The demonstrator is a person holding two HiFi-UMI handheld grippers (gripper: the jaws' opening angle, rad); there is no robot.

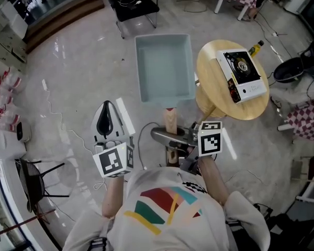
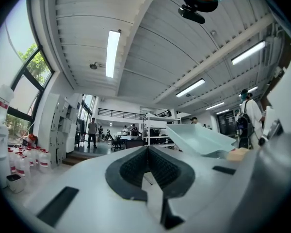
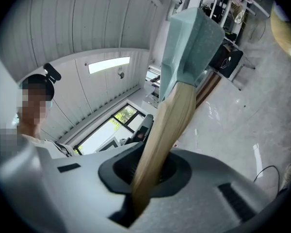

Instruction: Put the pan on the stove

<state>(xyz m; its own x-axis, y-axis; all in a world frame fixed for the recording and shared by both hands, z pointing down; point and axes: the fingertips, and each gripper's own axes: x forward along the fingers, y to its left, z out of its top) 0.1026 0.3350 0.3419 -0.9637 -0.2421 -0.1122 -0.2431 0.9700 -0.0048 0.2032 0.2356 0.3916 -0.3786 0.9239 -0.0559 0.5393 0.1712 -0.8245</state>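
Note:
A square pale-green pan point(image 1: 165, 67) with a wooden handle point(image 1: 170, 122) hangs above the floor in front of me. My right gripper point(image 1: 170, 138) is shut on that handle; in the right gripper view the handle point(image 3: 161, 135) runs up from between the jaws to the pan point(image 3: 191, 38). A white portable stove point(image 1: 241, 75) sits on the round wooden table point(image 1: 220, 95), to the right of the pan. My left gripper point(image 1: 107, 122) is shut and empty, left of the handle. In the left gripper view the gripper point(image 2: 146, 171) points past the pan point(image 2: 199, 139).
A yellow-capped bottle point(image 1: 255, 47) stands at the table's far edge. A black chair point(image 1: 132, 4) is beyond the pan, and a dark wok point(image 1: 289, 70) and a checked stool point(image 1: 307, 122) sit to the right. White bottles point(image 2: 19, 161) line the left wall.

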